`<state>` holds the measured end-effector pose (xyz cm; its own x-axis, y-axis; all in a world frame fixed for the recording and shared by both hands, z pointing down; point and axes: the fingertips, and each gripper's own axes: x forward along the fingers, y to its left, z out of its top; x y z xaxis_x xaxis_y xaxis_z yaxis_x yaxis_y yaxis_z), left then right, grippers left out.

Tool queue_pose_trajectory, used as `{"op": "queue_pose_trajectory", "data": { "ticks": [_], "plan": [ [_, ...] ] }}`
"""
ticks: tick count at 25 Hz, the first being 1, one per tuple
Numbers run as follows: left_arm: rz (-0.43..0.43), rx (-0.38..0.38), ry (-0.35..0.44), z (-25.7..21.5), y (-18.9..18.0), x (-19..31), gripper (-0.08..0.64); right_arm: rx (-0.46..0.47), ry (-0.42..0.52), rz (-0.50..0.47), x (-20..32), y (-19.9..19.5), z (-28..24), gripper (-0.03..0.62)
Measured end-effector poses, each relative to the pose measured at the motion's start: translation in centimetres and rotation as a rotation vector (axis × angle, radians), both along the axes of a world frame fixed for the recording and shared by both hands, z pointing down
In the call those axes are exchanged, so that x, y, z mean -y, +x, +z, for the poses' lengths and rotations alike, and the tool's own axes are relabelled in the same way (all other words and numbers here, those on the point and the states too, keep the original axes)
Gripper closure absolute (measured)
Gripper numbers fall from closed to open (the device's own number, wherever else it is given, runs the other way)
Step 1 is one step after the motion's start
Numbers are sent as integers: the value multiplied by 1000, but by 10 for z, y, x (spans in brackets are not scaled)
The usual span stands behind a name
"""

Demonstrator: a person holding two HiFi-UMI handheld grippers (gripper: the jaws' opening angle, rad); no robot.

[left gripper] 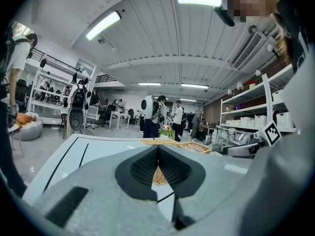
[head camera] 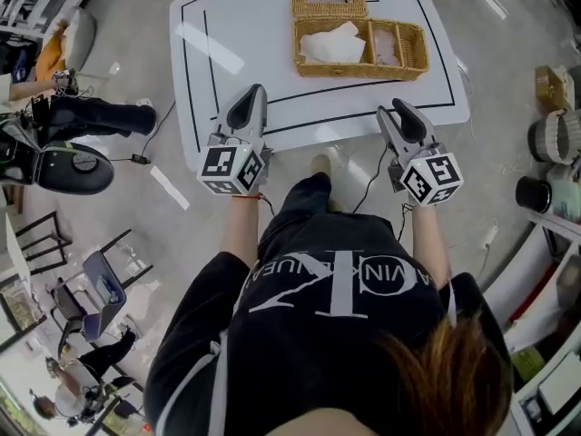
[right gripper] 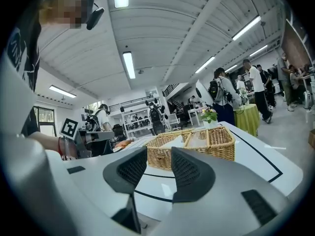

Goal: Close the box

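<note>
A: Where is the wicker box (head camera: 359,69) sitting?
B: On the white surface (head camera: 245,34), with its lid (head camera: 329,1) lying open behind it.
A: How is it going to feel?
B: Light and stiff, I am guessing. The lid's far edge is looking best to grab.
A: The jaws?
B: Both are hanging on the near side of the box, empty. The left gripper (head camera: 258,91) has its jaws together, and the right gripper (head camera: 398,106) has them partly apart.

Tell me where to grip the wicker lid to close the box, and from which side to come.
Grip the lid at its far free edge, near the left corner. It lies flipped open behind the wicker box, apparently hinged on the box's far wall, so that edge swings. Probably come from the left end, not over the box.
</note>
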<state>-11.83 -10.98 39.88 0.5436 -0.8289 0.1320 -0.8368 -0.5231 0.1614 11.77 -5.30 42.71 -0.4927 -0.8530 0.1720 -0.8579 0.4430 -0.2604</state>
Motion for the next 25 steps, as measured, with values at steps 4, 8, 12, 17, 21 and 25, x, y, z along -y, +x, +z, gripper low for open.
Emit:
{"op": "queue_pose_trajectory", "data": {
  "ticks": [4,8,12,17,21,25],
  "plan": [
    [23,-12,-2,3,8,29,549,-17,-4,7,21,1,-3,439],
    [39,-23,-2,6,10,57,549,-50,-4,4,43,-1,-7,439],
    [48,-23,11,3,7,83,549,-77,-3,4,67,-6,-14,439],
    [29,-27,24,0,-5,108,549,-117,-8,-33,92,-14,-30,437],
    [21,-34,7,7,-1,112,549,-135,-47,-51,105,-12,-29,439],
    [2,-20,17,7,4,123,549,-176,-79,-61,129,-9,-29,439]
  ]
}}
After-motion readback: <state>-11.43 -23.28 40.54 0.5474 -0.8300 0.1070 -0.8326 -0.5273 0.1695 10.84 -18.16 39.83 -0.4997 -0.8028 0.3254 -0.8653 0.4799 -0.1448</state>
